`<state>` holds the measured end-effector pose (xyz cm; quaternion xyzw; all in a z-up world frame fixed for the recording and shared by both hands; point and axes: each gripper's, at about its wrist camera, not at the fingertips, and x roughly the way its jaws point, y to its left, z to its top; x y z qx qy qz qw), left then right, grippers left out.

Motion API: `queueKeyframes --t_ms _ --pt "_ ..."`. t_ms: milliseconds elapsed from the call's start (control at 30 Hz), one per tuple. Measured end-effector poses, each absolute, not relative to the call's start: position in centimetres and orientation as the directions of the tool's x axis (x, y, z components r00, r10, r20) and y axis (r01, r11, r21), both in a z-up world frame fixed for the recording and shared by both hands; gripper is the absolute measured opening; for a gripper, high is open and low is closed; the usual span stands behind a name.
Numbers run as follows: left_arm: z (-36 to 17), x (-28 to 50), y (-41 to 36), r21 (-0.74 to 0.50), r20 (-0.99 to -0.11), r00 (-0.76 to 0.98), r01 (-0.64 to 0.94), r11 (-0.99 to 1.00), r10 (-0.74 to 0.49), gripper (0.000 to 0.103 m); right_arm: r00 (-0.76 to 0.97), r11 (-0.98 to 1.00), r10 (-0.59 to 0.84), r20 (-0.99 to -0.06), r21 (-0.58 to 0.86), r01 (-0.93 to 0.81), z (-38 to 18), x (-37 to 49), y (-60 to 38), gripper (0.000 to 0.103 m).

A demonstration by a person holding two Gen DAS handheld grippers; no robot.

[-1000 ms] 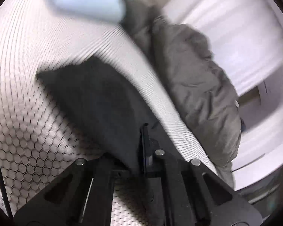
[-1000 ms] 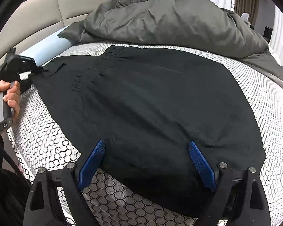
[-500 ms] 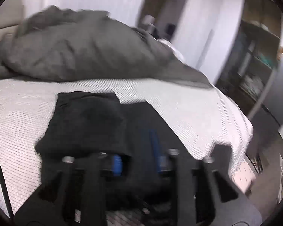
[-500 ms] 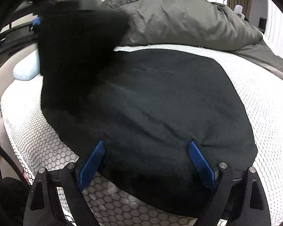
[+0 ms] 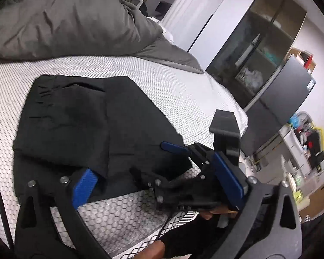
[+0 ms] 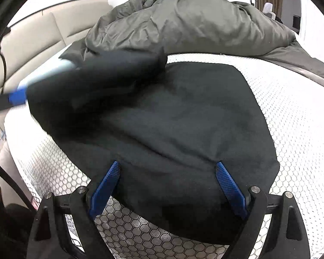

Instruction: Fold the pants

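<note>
Black pants (image 6: 183, 129) lie on the white honeycomb mattress (image 6: 291, 112). In the left wrist view the waist part is folded over onto the rest of the pants (image 5: 80, 116). My left gripper (image 5: 155, 181) is open, its blue pads spread at the near edge of the fold. It shows as a blurred blue pad (image 6: 17, 98) at the left of the right wrist view. My right gripper (image 6: 168, 185) is open, pads wide apart over the pants' near edge, and also shows in the left wrist view (image 5: 194, 155).
A rumpled grey duvet (image 6: 194, 21) lies along the far side of the bed. A beige headboard (image 6: 32, 34) and a pale blue pillow (image 6: 43, 73) are at the left. A dark cabinet (image 5: 270, 64) and cluttered shelves (image 5: 302, 142) stand past the bed's foot.
My left gripper swung the waist end up and over onto the rest of the pants, then opened and let it go. My right gripper stayed open at the near edge.
</note>
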<state>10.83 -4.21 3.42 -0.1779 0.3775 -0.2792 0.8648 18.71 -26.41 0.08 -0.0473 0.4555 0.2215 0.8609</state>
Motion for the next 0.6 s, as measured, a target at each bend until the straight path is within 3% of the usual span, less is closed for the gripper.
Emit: queueKeyframes --t_ms 233,367,500,600 --pt "2.6 7.8 -1.2 -0.543 -0.564 0.464 0.415 0.73 -0.683 0.102 0.498 0.905 0.359 -0.789 0.165 -0.391 0.7 20.1 -27.8 0.092" --pt "2.8 5.4 2.6 -0.492 -0.553 0.538 0.405 0.771 -0.636 0.102 0.499 0.89 0.386 -0.776 0.173 -0.421 1.2 19.4 -26.7 0.092" --pt "3.0 5.0 8.7 -0.571 -0.452 0.689 0.264 0.777 -0.566 0.102 0.531 0.847 0.465 -0.708 0.18 -0.5 3.0 18.2 -25.0 0.092" --pt "1.5 5.8 12.3 -0.604 -0.479 0.771 0.058 0.795 -0.42 0.102 0.531 0.799 0.534 -0.658 0.188 -0.571 4.3 17.0 -23.2 0.092"
